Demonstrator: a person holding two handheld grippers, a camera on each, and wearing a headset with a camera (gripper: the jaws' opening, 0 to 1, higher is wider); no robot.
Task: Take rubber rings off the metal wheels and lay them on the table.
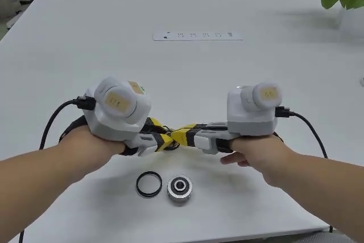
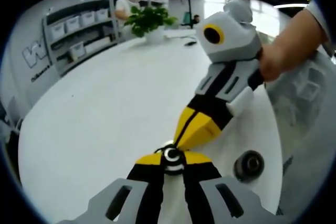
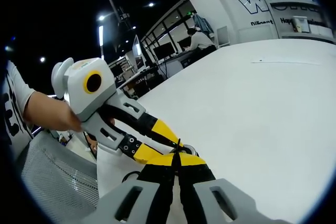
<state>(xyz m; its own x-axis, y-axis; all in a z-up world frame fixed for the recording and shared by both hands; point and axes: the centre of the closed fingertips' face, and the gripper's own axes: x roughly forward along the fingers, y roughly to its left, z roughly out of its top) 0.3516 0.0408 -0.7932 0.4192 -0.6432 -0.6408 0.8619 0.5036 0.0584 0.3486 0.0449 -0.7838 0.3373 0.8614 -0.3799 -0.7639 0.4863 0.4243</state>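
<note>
Small metal wheel (image 2: 170,156), stiff and probably slick, sits at lower centre of the left gripper view, clamped in my left gripper (image 1: 165,139). Its rubber ring (image 2: 170,147) should be soft and stretchy, best caught at the rim. My right gripper (image 1: 185,136) meets it tip to tip, jaws narrow, ring grip unclear; both hands are level, low over the table (image 1: 227,4).

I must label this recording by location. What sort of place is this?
Probably an open-plan office or lab workroom: a large white table, wall shelves with storage bins, a potted plant, and a person seated at desks with monitors in the background.
</note>
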